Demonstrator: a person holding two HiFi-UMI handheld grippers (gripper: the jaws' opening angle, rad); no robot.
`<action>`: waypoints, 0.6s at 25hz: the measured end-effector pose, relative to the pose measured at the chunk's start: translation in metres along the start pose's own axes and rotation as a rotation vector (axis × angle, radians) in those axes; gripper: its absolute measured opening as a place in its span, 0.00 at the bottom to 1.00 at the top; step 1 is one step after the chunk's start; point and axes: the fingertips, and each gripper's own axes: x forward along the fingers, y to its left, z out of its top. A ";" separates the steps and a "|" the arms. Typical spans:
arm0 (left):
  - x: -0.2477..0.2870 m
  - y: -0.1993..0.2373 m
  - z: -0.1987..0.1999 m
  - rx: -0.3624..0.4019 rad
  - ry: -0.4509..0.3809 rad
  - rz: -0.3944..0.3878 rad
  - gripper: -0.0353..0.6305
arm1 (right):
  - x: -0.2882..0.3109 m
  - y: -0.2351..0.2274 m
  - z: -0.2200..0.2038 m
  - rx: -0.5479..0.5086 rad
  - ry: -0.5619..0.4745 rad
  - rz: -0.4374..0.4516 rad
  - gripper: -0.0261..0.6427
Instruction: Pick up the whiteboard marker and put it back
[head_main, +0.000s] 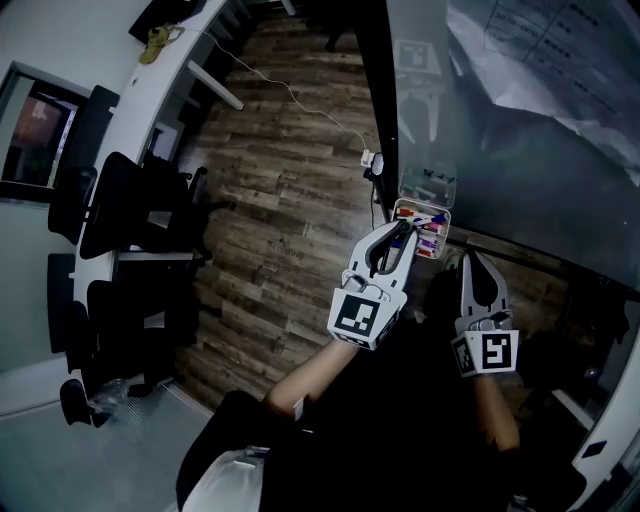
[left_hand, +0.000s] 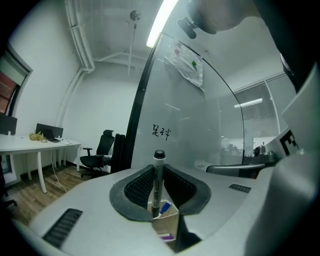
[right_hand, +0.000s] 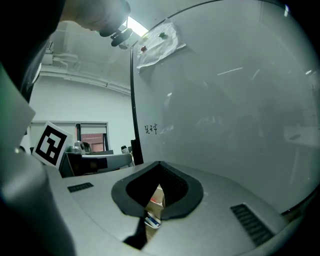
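A whiteboard marker (left_hand: 158, 177) with a black cap stands upright between the pads of my left gripper (left_hand: 159, 202), which is shut on it. In the head view this gripper (head_main: 403, 230) hovers just in front of a clear marker box (head_main: 424, 214) that hangs on the whiteboard (head_main: 520, 150) and holds several coloured markers. The same box (left_hand: 167, 220) shows right behind the jaws in the left gripper view. My right gripper (head_main: 471, 260) is lower and to the right, its fingers together with nothing in them. Through its jaws (right_hand: 150, 209) a bit of the box (right_hand: 156, 197) is visible.
Sheets of paper (head_main: 540, 50) hang on the whiteboard's upper part, and small handwriting (left_hand: 161, 131) is on its face. Black office chairs (head_main: 130, 215) and a white desk (head_main: 170, 70) stand at the left on a wooden floor, with a white cable (head_main: 300, 100) lying across it.
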 end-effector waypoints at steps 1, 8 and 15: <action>0.001 0.002 -0.001 0.001 0.002 0.005 0.16 | 0.002 -0.001 0.000 -0.001 0.001 0.002 0.06; 0.010 0.009 -0.010 -0.003 0.016 0.024 0.16 | 0.008 -0.007 -0.006 0.003 0.022 0.017 0.06; 0.018 0.016 -0.019 0.003 0.036 0.036 0.16 | 0.019 -0.013 -0.006 -0.019 0.030 0.039 0.06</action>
